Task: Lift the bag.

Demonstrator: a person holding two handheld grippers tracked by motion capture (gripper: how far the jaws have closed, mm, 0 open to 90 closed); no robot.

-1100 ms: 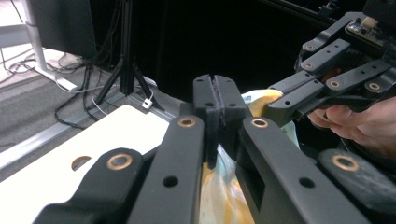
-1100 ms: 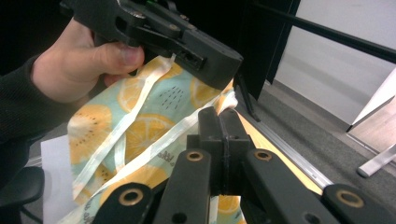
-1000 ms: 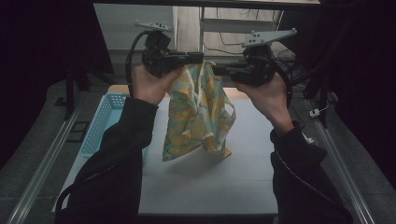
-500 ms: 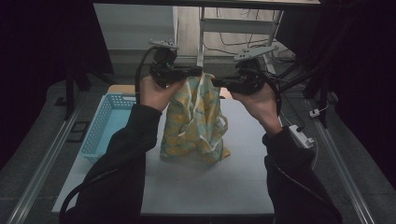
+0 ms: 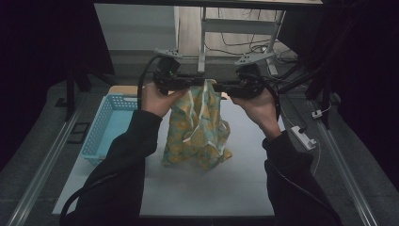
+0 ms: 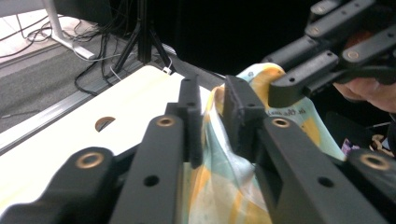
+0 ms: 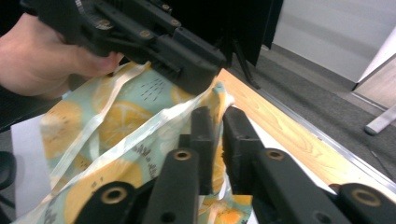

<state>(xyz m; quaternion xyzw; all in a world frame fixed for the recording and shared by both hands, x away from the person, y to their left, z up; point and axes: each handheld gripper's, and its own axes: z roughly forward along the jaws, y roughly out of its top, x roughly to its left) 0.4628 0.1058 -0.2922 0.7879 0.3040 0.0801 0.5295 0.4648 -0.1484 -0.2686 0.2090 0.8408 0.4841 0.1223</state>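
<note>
A cloth (image 5: 197, 127) printed with orange slices on pale green hangs from both grippers over the middle of the table, its lower end bunched on the white top. My left gripper (image 5: 200, 84) and right gripper (image 5: 214, 85) meet tip to tip at its upper edge. Both pairs of jaws have just been opening. In the left gripper view the left gripper (image 6: 212, 100) shows a clear gap, with the cloth (image 6: 224, 186) lying loose against one jaw. In the right gripper view the right gripper (image 7: 219, 116) stands almost closed, its pads still on the cloth (image 7: 116, 121).
A light blue plastic basket (image 5: 106, 127) stands at the table's left side. A white power strip (image 5: 301, 136) lies off the right edge. The table (image 5: 188, 188) has a wooden strip (image 7: 280, 130) along its far edge. Desk legs and cables sit beyond.
Both hands have come down and away from me with the cloth, so its lower end now rests bunched on the table. The jaws have parted slightly.
</note>
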